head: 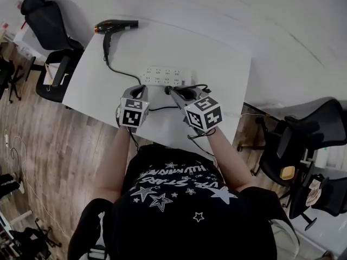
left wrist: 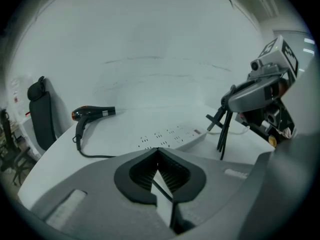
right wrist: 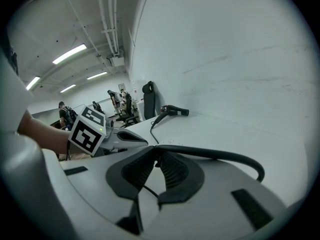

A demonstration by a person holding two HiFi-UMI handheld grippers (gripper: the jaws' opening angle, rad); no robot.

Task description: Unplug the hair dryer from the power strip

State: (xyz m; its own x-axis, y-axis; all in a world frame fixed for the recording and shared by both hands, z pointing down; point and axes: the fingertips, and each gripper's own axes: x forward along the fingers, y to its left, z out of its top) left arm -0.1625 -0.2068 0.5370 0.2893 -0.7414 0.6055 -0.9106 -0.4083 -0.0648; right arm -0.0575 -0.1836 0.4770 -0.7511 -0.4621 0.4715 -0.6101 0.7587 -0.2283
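The black hair dryer (head: pixel 116 25) lies at the far left corner of the white table (head: pixel 217 58). Its cord (head: pixel 115 71) runs toward me past the white power strip (head: pixel 162 76). My right gripper (head: pixel 169 90) is shut on the dryer's black plug (left wrist: pixel 219 121) and holds it just above the strip's right end (left wrist: pixel 197 132), with cord hanging below it. In the right gripper view the cord (right wrist: pixel 225 157) loops away from the shut tips (right wrist: pixel 157 151). My left gripper (head: pixel 142 89) is shut and empty, at the strip's front edge (left wrist: pixel 165 145).
Black office chairs stand left of the table (head: pixel 51 28) and at its right (head: pixel 303 140). A white wall (head: pixel 244 15) backs the table. The strip's white lead (left wrist: pixel 252 131) trails off the right side. The floor is wood (head: pixel 49 156).
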